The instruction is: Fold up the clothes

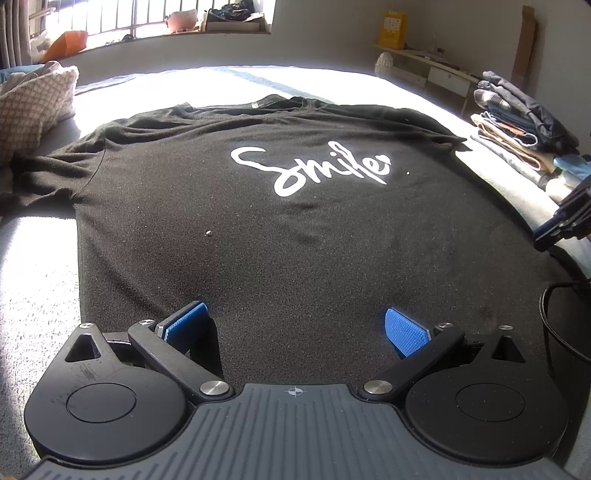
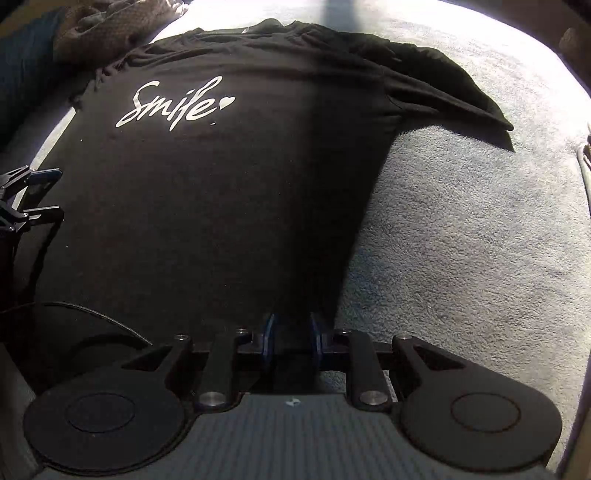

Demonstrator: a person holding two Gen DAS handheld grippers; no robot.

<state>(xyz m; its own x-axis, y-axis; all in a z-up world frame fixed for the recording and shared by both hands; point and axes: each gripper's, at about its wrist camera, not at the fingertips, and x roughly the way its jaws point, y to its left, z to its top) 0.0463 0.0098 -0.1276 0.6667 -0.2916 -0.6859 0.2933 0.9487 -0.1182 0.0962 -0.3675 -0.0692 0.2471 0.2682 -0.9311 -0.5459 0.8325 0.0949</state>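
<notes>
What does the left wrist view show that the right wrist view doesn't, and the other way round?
Only the left wrist view: the folded clothes stack to the right of the shirt, the window ledge, a yellow box on a shelf, and the left claw open over the hem.

Only the right wrist view: the whole right sleeve spread on the blanket, and the right claw, narrowly open, at the shirt's lower right edge.

Both: the black shirt lying flat, its white "Smile" print, and the patterned cushion.

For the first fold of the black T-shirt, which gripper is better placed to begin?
Probably right. The right gripper sits at the hem corner of the black T-shirt with white "Smile" print, jaws narrowly apart. The left gripper hovers wide open over mid-hem.
</notes>
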